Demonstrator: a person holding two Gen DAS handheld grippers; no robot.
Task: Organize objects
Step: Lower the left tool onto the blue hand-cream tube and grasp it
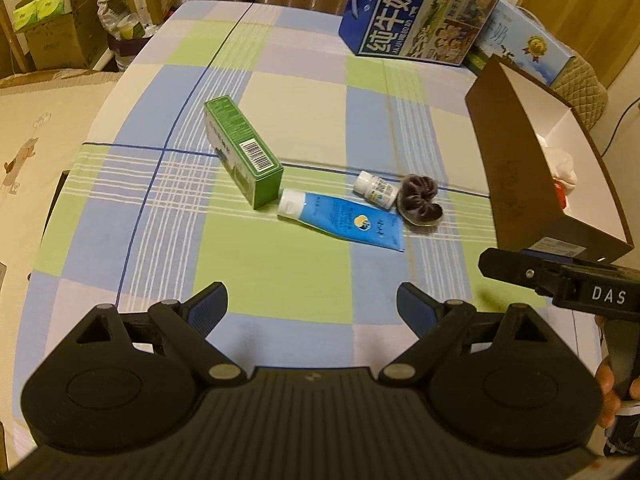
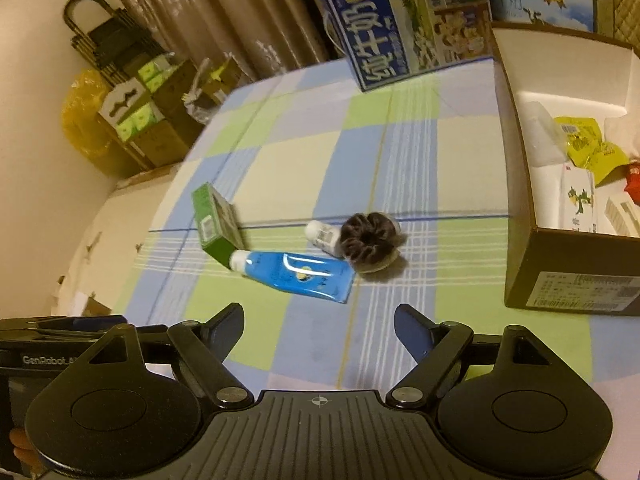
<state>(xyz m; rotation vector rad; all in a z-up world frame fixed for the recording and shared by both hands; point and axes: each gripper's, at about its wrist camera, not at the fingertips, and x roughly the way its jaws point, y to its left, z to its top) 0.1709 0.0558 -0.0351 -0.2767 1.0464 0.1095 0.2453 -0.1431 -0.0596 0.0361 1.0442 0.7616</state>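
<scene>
On the checked tablecloth lie a green carton (image 1: 241, 155) (image 2: 216, 226), a blue tube with a white cap (image 1: 342, 220) (image 2: 294, 273), a small white bottle (image 1: 375, 189) (image 2: 323, 235) and a dark scrunchie (image 1: 422, 202) (image 2: 370, 241), all close together. A brown open box (image 1: 516, 184) (image 2: 520, 184) stands to their right and holds yellow packets (image 2: 592, 148) and other small items. My left gripper (image 1: 312, 304) hovers open, short of the tube. My right gripper (image 2: 319, 322) is open too, near the tube's flat end. Neither holds anything.
Two blue milk cartons (image 1: 420, 16) (image 2: 404, 28) stand at the table's far edge, beside the box. Stacked cardboard boxes (image 1: 48, 20) (image 2: 148, 120) fill the floor at the far left. The right gripper's body (image 1: 560, 280) shows at the left view's right edge, with a hand below it.
</scene>
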